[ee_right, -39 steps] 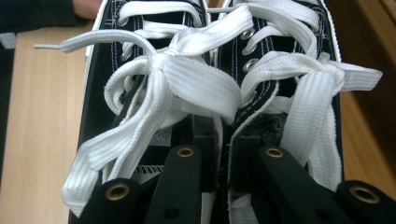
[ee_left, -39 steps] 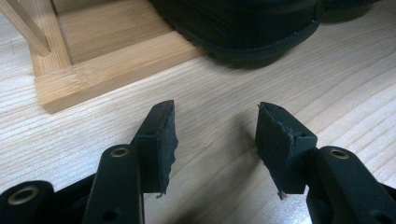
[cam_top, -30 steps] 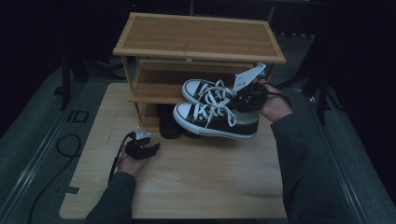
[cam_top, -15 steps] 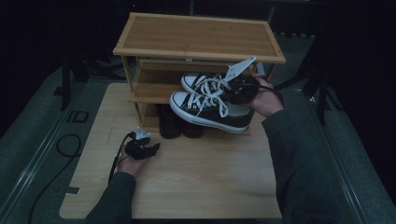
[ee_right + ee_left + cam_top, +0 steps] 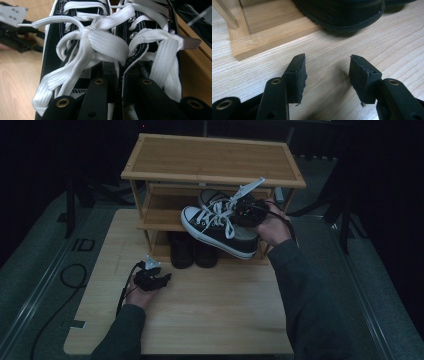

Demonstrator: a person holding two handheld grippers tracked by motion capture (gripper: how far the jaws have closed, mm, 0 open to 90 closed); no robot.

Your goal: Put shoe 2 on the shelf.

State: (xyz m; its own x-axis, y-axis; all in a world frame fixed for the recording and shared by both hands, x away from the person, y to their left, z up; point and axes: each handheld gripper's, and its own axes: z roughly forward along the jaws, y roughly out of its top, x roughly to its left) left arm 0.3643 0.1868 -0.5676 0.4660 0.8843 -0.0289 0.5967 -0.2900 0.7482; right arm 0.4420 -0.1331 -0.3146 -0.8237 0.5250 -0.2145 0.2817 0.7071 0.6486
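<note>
Since earlier, black canvas sneakers with white laces (image 5: 220,227) swing toward 11 o'clock, toes entering wooden shoe rack (image 5: 212,162); my right gripper (image 5: 247,210) pinches their inner collars; left gripper (image 5: 152,279) idle, fingers wide.

We see the high view dim and murky, its edges falling into black around the pale table (image 5: 210,320). Both gripper views are brighter and evenly lit. In the right gripper view the white laces (image 5: 105,45) are sharp, the upper corners blurred.

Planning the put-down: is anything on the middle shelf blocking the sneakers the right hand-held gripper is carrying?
Nothing visible. The sneakers hang at the middle shelf, whose visible left part is bare; behind them it's hidden. Dark shoes sit lower.
</note>
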